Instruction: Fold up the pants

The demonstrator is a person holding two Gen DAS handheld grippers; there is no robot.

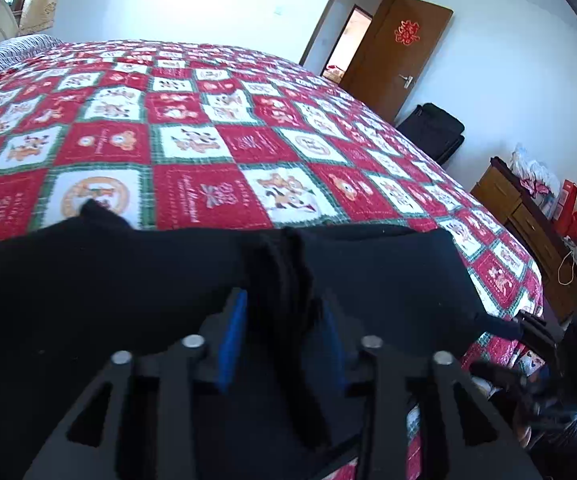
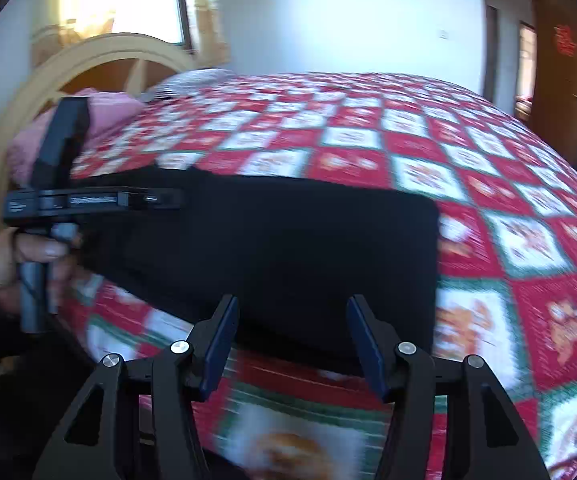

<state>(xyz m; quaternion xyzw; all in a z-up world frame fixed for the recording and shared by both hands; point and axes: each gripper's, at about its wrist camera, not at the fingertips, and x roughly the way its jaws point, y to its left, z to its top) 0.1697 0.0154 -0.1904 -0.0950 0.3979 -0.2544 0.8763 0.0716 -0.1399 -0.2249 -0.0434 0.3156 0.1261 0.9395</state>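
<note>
Black pants (image 1: 136,280) lie folded along the near edge of a red, white and green patchwork quilt (image 1: 208,128). My left gripper (image 1: 283,302) is over them with its blue pads (image 1: 232,336) apart; a raised ridge of black cloth stands loosely between the jaws. In the right wrist view the pants (image 2: 288,240) form a dark rectangle. My right gripper (image 2: 293,306) is open at their near hem, with its pads (image 2: 218,344) clear of the cloth. A hand (image 2: 12,256) holds the left gripper (image 2: 172,199) over the pants' left end.
A headboard (image 2: 100,52), a pink pillow (image 2: 100,114) and a striped pillow (image 1: 12,50) are at the bed's head. By the far wall are an open wooden door (image 1: 404,52), a black suitcase (image 1: 434,128) and a wooden cabinet (image 1: 528,220) with red bags.
</note>
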